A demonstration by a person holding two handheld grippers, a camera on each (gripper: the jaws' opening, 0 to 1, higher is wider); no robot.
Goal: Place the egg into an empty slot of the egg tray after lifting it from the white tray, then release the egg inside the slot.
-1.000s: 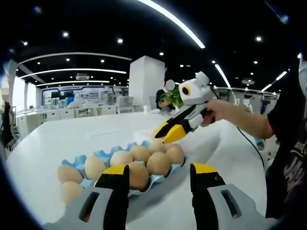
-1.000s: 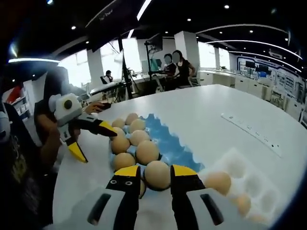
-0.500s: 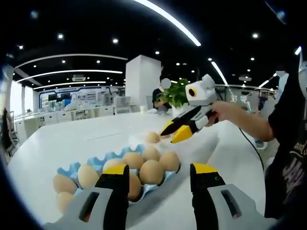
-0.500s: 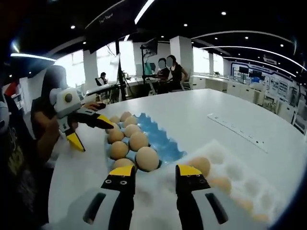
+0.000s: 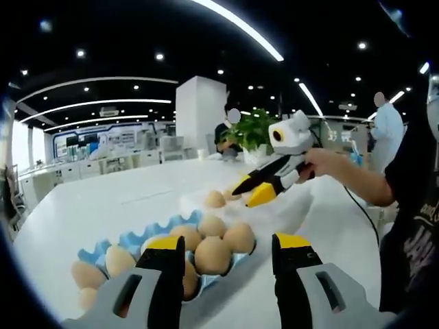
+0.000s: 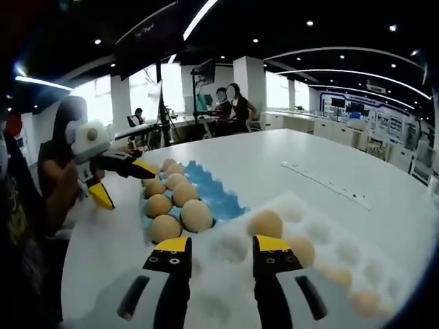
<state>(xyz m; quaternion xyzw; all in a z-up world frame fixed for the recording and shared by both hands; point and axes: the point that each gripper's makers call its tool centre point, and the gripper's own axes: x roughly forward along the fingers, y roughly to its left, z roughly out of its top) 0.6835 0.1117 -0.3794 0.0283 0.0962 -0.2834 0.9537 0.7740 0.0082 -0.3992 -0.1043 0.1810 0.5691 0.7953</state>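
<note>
Grippers hover apart-jawed and empty: right gripper (image 6: 219,248) over white tray (image 6: 357,264), left gripper (image 5: 226,248) near blue egg tray (image 5: 130,240); tray's blurred eggs perhaps four.

right tool (image 6: 221,248) open, empty, over white tray (image 6: 322,247)

Tan-brown eggs (image 6: 197,214) sit in a bright blue scalloped egg tray (image 6: 221,199); the moulded white tray (image 6: 329,250) and glossy counter (image 6: 322,161) are white.

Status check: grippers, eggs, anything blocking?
Right gripper open, empty, over white tray. Left gripper open, empty, above blue egg tray. Nearest egg untouched in white tray. Path clear.
</note>
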